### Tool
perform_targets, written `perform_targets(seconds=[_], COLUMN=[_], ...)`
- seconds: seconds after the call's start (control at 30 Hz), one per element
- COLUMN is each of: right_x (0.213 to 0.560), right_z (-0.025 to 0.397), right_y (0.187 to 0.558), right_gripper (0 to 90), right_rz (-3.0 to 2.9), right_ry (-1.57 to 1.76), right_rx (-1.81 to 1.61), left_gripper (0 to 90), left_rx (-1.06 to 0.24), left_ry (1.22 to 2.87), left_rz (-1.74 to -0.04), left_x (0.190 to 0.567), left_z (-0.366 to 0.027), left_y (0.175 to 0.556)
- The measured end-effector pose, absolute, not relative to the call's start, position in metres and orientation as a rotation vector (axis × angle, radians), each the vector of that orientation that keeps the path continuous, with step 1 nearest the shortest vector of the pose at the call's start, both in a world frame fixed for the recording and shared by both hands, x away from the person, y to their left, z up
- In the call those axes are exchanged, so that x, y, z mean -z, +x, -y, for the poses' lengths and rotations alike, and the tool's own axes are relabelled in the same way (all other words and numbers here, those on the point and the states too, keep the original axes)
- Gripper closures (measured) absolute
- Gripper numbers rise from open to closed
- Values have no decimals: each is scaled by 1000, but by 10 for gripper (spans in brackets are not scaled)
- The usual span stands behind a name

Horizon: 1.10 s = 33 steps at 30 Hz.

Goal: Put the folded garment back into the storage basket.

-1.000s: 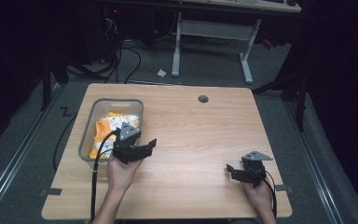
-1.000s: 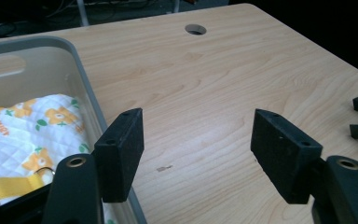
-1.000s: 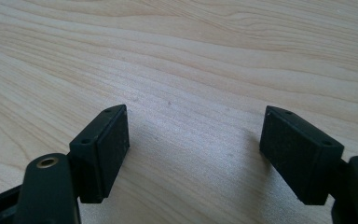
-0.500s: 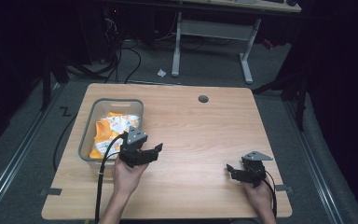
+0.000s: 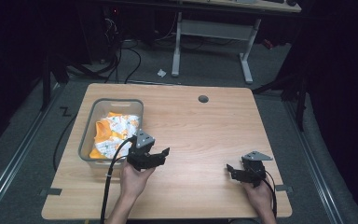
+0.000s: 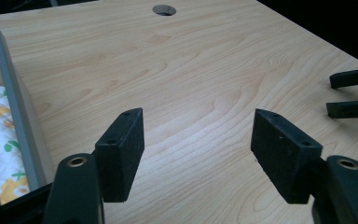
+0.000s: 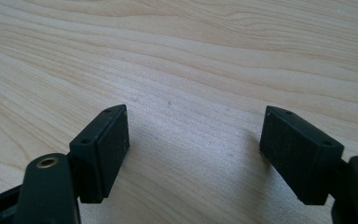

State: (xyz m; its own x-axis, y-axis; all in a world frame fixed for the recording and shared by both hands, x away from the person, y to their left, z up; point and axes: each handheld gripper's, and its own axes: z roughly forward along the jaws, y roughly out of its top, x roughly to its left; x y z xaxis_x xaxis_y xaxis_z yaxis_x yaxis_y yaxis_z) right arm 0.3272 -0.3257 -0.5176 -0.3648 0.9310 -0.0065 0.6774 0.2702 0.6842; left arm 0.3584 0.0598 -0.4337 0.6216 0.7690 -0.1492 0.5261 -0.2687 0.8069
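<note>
High view: cloth (image 5: 114,135) sits in the bin (image 5: 87,140) at nine o'clock; left tongs (image 5: 156,156) and right tongs (image 5: 233,171) gape wide, empty — looks finished, or not begun.

- I worked in a dim lab or workshop.
- A bare wooden table (image 5: 205,135) stood on grey carpet (image 5: 23,140).
- Loose cables (image 5: 121,51) trailed below a height-adjustable desk (image 5: 209,28).
</note>
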Motion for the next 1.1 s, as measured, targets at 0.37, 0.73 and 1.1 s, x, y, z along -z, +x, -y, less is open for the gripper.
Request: perform_targets(seconds=[0.37, 0.73, 1.1], right_x=[518, 518, 518], right_z=[326, 326, 326], right_y=[327, 327, 327], right_gripper=[242, 242, 242], right_rz=[-2138, -2138, -2138], right_ry=[1454, 1454, 1454], right_rx=[-841, -840, -840], left_gripper=[356, 358, 357], left_rx=[-285, -254, -232], left_ry=[1947, 1965, 1994], left_rz=[-1023, -1023, -1019], left_x=[444, 454, 465], left_z=[-54, -49, -42], left_y=[358, 357, 354])
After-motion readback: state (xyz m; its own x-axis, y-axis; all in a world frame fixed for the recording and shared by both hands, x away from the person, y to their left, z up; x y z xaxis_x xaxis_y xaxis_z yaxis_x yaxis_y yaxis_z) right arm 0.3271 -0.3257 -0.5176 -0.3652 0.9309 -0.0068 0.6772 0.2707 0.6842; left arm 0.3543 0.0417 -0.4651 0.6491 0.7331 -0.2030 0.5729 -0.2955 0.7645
